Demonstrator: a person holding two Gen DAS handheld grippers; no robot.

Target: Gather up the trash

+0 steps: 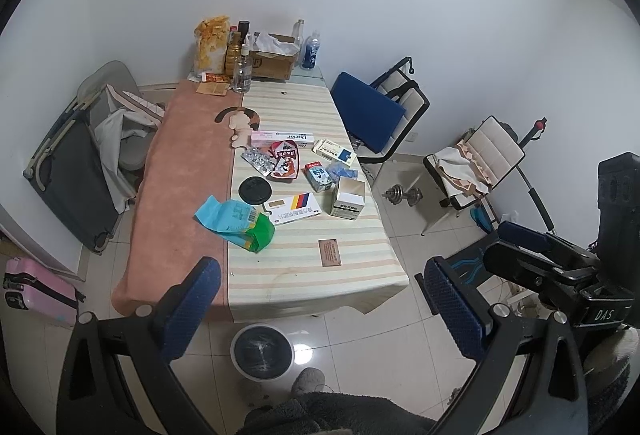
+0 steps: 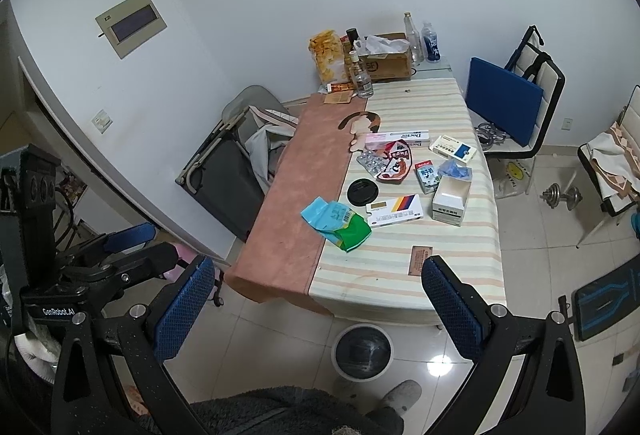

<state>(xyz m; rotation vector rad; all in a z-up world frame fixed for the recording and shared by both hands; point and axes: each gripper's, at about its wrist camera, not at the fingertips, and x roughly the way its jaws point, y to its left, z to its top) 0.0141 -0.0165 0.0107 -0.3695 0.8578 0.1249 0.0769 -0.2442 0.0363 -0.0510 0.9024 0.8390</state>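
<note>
Trash lies scattered mid-table: a blue-green bag [image 1: 236, 221] [image 2: 336, 221], a black lid [image 1: 255, 190] [image 2: 363, 191], a striped medicine box [image 1: 292, 209] [image 2: 394, 211], an open white box [image 1: 347, 198] [image 2: 450, 202], blister packs [image 1: 259, 159], a red wrapper [image 1: 285, 159] and a small carton [image 1: 319, 175]. A round bin [image 1: 262, 351] [image 2: 363, 351] stands on the floor at the table's near end. My left gripper [image 1: 324, 299] is open above the table's near edge. My right gripper [image 2: 316, 303] is open too, with nothing between its fingers.
Bottles [image 1: 242, 69], a chip bag [image 1: 211, 45] and a cardboard box [image 1: 272, 61] crowd the table's far end. Chairs [image 1: 372, 111] stand right, a folded cot [image 1: 76, 171] left. Dumbbells [image 1: 402, 195] lie on the floor. A slippered foot [image 1: 308, 381] is beside the bin.
</note>
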